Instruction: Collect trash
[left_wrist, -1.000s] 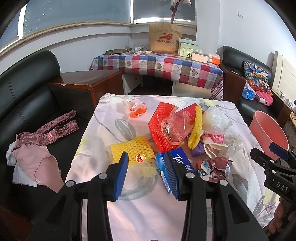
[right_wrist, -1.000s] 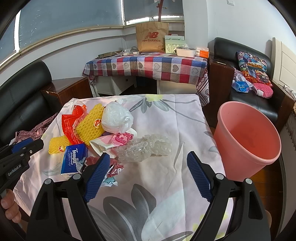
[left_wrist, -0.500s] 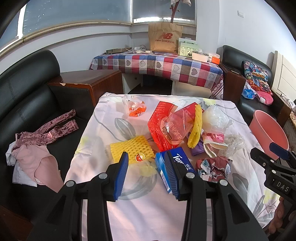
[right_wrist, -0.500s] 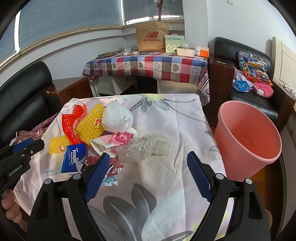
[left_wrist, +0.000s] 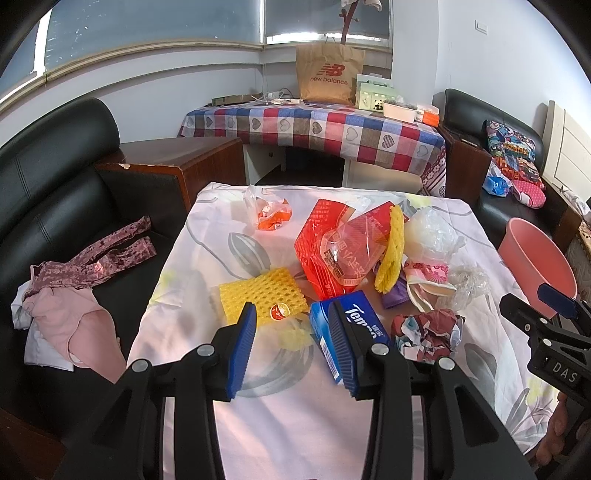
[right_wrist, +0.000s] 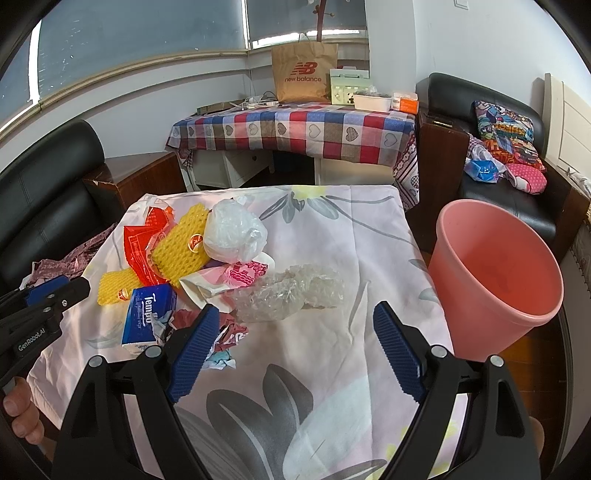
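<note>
Trash lies on a floral-clothed table (left_wrist: 192, 325): a yellow foam net (left_wrist: 262, 295), a blue Tempo tissue pack (left_wrist: 351, 325), a red wrapper (left_wrist: 332, 251), a crumpled paper ball (left_wrist: 428, 332), a white plastic bag (right_wrist: 232, 236) and clear crumpled plastic (right_wrist: 291, 291). My left gripper (left_wrist: 291, 347) is open above the table's near edge, its fingers astride the gap between net and tissue pack, holding nothing. My right gripper (right_wrist: 291, 350) is open wide and empty, just short of the clear plastic. A pink bin (right_wrist: 495, 273) stands right of the table.
A black sofa (left_wrist: 55, 192) with pink clothes (left_wrist: 66, 302) lies left of the table. A checked-cloth table (left_wrist: 314, 129) with a paper bag stands behind. Another black seat (right_wrist: 498, 166) with colourful items is behind the bin.
Almost nothing has changed; both grippers have stayed open and nearly still, with only a slight drift of the views.
</note>
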